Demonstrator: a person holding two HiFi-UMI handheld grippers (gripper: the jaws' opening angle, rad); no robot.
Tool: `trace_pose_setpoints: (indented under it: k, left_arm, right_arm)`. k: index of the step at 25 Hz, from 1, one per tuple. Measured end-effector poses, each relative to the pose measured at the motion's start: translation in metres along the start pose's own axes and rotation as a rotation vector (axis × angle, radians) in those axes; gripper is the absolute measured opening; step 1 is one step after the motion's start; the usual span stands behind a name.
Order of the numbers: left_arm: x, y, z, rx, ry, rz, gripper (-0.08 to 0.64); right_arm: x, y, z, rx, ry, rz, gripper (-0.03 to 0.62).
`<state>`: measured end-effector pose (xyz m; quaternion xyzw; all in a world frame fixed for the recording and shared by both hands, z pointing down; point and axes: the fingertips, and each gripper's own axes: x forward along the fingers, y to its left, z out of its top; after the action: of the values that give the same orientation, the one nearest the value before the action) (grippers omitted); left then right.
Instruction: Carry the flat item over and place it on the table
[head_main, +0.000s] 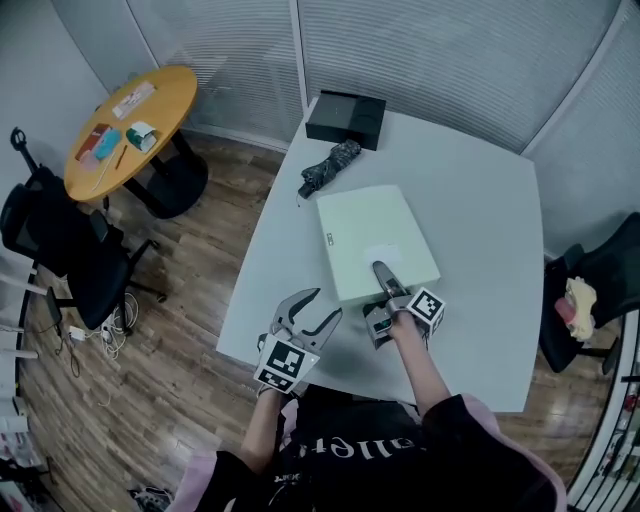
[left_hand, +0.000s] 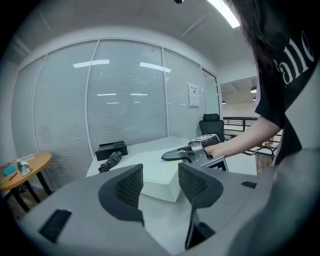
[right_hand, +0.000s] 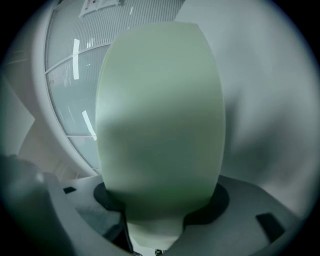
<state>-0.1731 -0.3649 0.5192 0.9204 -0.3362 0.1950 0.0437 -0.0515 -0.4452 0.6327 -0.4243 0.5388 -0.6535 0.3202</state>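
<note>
While on table (head_main: 480, 200), box (head_main: 375, 235) in grip of right tongs (head_main: 381, 272); left tongs (head_main: 324, 305) wide beside it

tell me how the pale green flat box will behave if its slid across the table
The pale green box is probably stiff: its edges look straight with only the right gripper clamping its near edge. Lying flat on the smooth white table, it should slide rather than tip or roll.
</note>
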Motion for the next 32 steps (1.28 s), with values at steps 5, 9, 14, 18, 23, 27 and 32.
trace_pose_setpoints:
  k: [5,9,14,18,23,27,32]
  left_arm:
    - [0.021,0.016,-0.028,0.012,0.029,-0.041,0.222]
    - [0.041,0.020,-0.057,0.017,0.098,-0.065,0.225]
    - [0.061,0.030,-0.081,-0.005,0.152,-0.038,0.225]
    - [0.070,0.033,-0.091,-0.039,0.167,-0.069,0.266]
    - [0.074,0.035,-0.097,-0.074,0.170,-0.027,0.287]
    - [0.080,0.045,-0.100,-0.151,0.161,0.006,0.287]
    - [0.091,0.046,-0.110,-0.156,0.184,-0.006,0.287]
  right_arm:
    - [0.017,-0.007,-0.002,0.021,-0.058,-0.001,0.288]
    - [0.028,-0.007,-0.002,0.027,-0.081,-0.006,0.288]
    - [0.036,-0.006,-0.010,0.025,-0.040,-0.030,0.290]
    - [0.033,-0.014,-0.009,0.036,-0.029,-0.041,0.290]
    - [0.028,-0.020,-0.020,-0.018,0.082,-0.065,0.309]
    - [0.025,-0.024,-0.028,-0.033,0.121,-0.071,0.316]
    - [0.015,-0.038,-0.037,0.009,0.151,-0.104,0.327]
